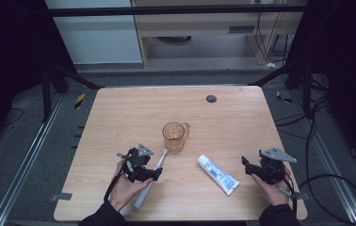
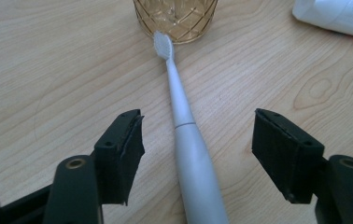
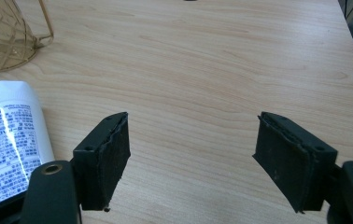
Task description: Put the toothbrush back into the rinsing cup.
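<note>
The left gripper [image 2: 198, 154] has its jaws spread wide, one on each side of the toothbrush [image 2: 184, 121], neither pad touching it. The toothbrush lies flat on the tabletop [image 1: 119, 117], its long axis running from the person's edge up toward the amber cup [image 1: 173, 136], bristle head just at the cup's base. Right of the cup lies a white toothpaste tube [image 1: 217, 174]. Further right, the right gripper [image 1: 250, 168] holds nothing, jaws spread. Beyond the tabletop, grey floor and cables.
</note>
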`<move>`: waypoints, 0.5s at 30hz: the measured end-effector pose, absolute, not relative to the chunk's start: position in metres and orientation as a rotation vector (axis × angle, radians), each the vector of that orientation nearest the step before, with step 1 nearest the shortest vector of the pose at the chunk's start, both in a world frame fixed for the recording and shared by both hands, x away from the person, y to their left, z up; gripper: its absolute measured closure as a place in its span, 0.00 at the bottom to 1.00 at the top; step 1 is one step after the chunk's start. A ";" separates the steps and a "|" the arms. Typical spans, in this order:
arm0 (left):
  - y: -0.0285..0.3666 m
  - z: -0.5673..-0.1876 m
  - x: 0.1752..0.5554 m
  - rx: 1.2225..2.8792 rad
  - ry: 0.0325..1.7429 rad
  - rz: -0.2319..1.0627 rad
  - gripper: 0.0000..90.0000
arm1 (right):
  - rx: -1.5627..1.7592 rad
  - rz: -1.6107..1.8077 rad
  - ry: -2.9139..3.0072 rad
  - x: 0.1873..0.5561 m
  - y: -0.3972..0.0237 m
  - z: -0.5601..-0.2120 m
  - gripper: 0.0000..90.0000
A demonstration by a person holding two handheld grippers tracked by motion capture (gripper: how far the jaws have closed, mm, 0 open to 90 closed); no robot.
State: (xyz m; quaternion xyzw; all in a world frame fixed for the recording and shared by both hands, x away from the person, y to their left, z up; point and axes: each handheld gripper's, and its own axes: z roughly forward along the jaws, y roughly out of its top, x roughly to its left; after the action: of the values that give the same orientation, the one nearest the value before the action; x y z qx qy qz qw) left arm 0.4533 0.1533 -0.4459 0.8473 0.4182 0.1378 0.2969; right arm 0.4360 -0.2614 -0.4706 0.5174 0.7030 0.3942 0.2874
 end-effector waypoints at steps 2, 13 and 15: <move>0.152 -0.448 0.453 2.263 1.112 0.373 0.39 | 1.377 1.051 1.880 0.435 -0.262 -0.471 0.29; 0.152 -0.456 0.456 2.299 1.132 0.367 0.45 | 1.374 1.046 1.892 0.436 -0.261 -0.472 0.29; 0.152 -0.458 0.457 2.303 1.142 0.360 0.46 | 1.380 1.047 1.891 0.436 -0.261 -0.472 0.29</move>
State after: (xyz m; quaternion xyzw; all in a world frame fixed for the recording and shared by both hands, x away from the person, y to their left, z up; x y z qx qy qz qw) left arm 0.4568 0.1525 -0.4577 0.8544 0.4237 0.1335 0.2697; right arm 0.4361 -0.2609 -0.4721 0.5158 0.7069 0.3915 0.2846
